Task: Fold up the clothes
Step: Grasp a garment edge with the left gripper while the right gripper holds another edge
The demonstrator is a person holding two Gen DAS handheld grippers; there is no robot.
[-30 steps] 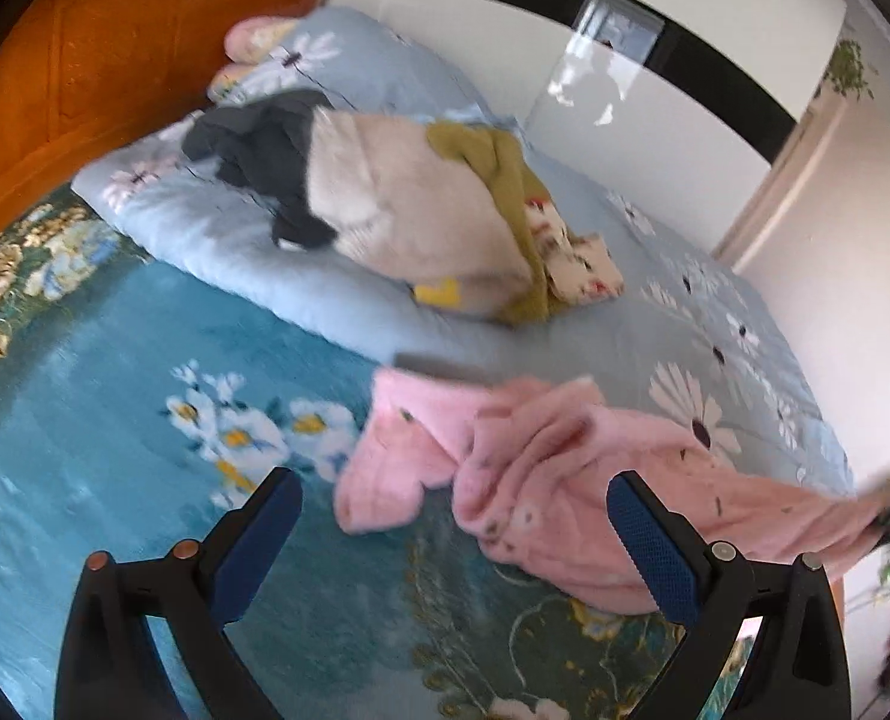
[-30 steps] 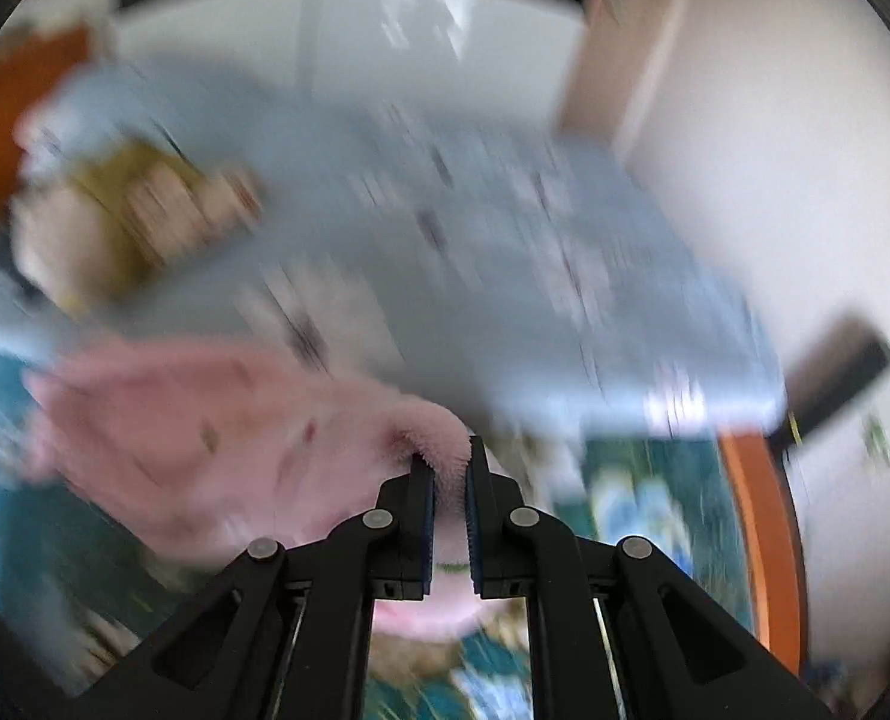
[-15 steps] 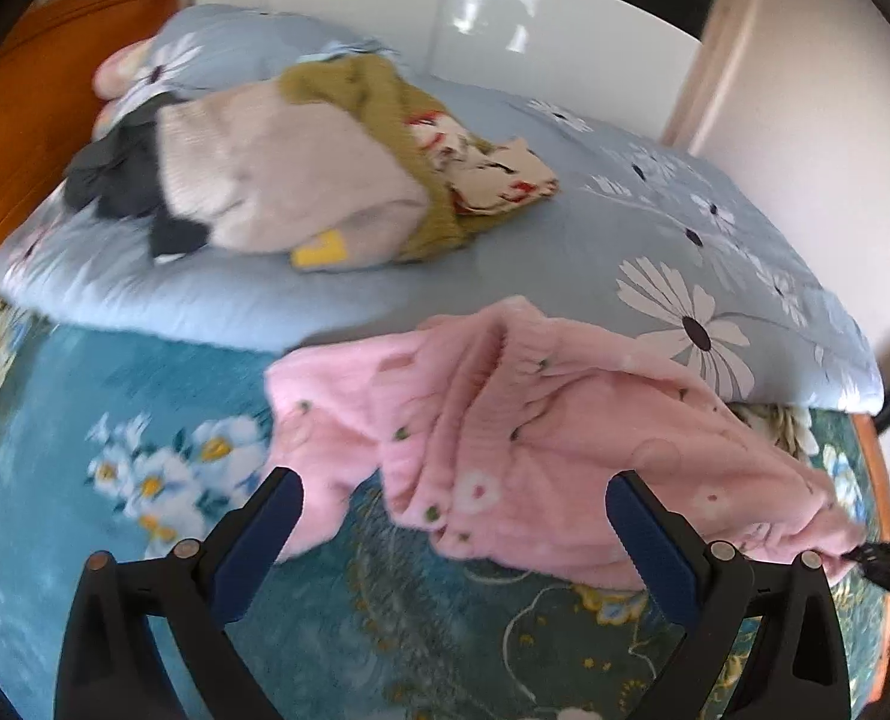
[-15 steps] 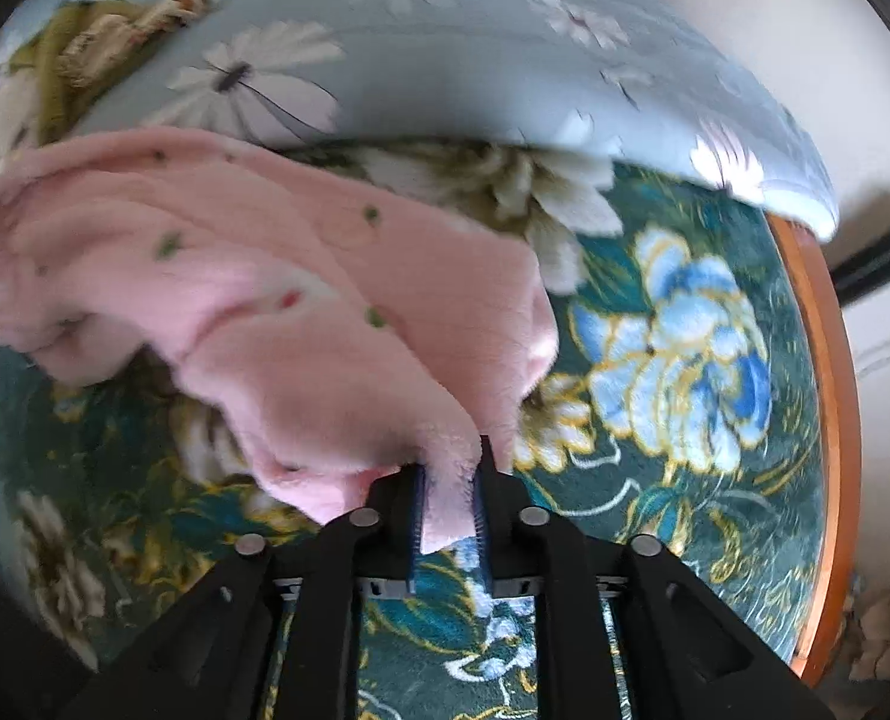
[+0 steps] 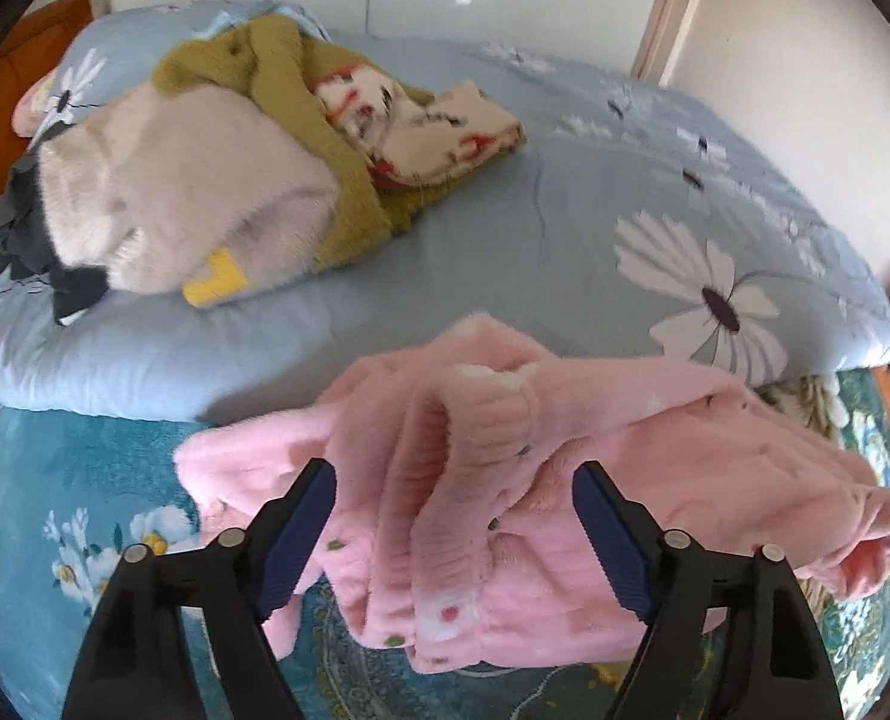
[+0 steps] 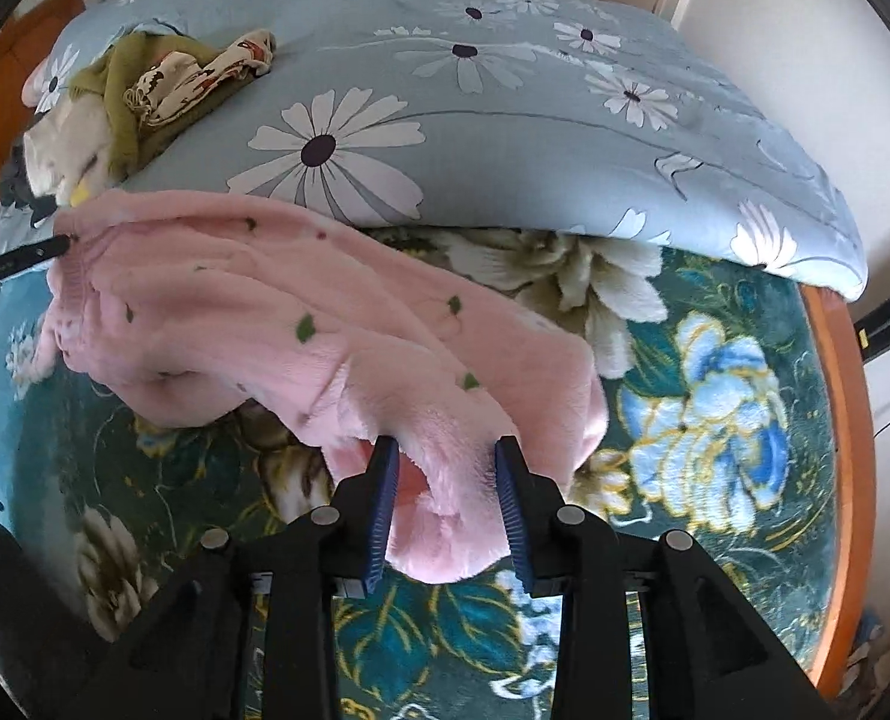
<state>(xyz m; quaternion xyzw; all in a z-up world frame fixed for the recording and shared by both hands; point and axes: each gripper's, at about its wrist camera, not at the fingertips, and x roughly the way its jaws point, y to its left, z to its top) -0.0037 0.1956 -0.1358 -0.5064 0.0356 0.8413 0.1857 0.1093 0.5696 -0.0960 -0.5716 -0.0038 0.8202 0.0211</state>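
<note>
Fluffy pink knitted cardigan [image 5: 505, 480] is lying crumpled between both wide-parted left gripper [image 5: 454, 516] jaws, stretching rightward; right gripper [image 6: 448, 498], half-parted, is seemingly loosening its hem.

A crumpled pink fleece garment [image 5: 505, 468] lies on a teal floral blanket [image 5: 85, 480]. The left gripper [image 5: 454, 516] hangs over it, fingers [image 5: 298, 534] spread wide. Behind, a heap of clothes [image 5: 235, 162] sits on a pale blue daisy quilt [image 5: 595, 210].
</note>
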